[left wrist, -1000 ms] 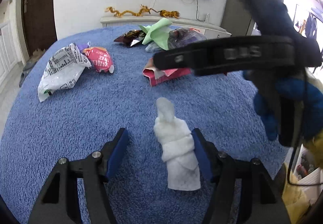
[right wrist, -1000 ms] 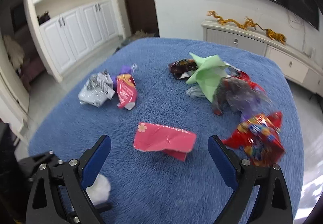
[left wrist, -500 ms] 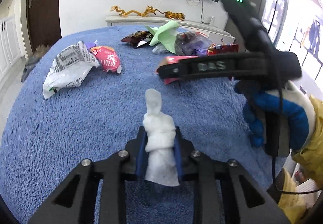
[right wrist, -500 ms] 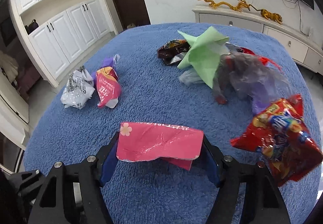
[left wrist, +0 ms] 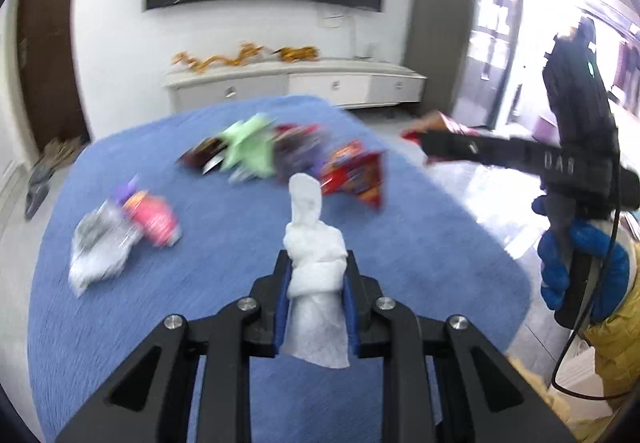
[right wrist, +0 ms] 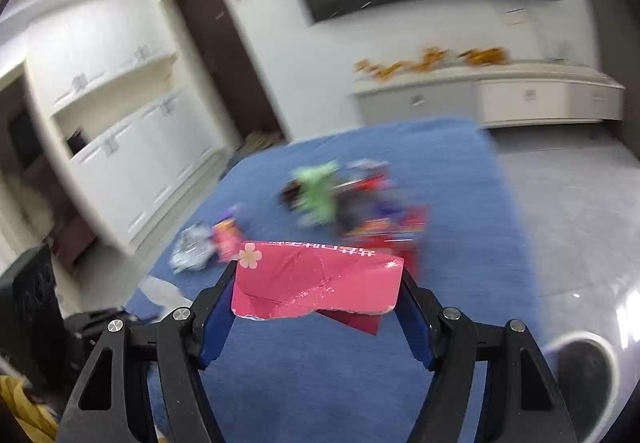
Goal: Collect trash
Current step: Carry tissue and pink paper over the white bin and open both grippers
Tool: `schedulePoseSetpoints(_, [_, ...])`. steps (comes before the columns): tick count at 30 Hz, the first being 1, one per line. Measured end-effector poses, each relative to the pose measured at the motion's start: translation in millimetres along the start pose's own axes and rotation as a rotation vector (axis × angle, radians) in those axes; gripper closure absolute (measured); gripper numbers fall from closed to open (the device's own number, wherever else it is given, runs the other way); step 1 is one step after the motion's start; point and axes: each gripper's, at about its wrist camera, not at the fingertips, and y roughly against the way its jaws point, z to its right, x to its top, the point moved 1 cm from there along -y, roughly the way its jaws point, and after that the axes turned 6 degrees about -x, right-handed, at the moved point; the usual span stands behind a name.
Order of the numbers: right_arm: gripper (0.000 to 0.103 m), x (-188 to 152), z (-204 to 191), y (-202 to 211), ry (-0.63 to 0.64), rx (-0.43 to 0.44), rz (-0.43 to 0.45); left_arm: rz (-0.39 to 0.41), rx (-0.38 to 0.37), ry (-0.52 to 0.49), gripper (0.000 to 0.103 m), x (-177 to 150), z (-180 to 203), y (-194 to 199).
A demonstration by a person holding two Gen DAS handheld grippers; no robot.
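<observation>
The left claw [left wrist: 316, 303] pinches the twisted white tissue [left wrist: 316, 275] and the right claw [right wrist: 316, 303] clamps the pink wrapper [right wrist: 316, 283], both lifted above the blue rug [left wrist: 240, 235], where either limp piece may slip during carrying.

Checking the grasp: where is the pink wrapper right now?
Right wrist view, centre: the pink wrapper is clamped between the right gripper pads, lifted off the blue rug, with the remaining trash pile behind it.
</observation>
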Motion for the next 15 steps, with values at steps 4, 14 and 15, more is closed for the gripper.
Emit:
schedulePoseSetpoints(4, [0.033,-16,72,48,-0.075,-0.18,0.051,-0.01,-0.094,-0.099,0.081,36,55,-28])
schedulePoseSetpoints(14, [0.031,-103,239,65,-0.355,-0.441,-0.069,-0.174,-0.253,-0.266,0.078,83,189,-157])
schedulePoseSetpoints(15, [0.031,-109,246,64,-0.373,-0.442,-0.08,-0.193,-0.27,-0.272,0.078,85,199,-169])
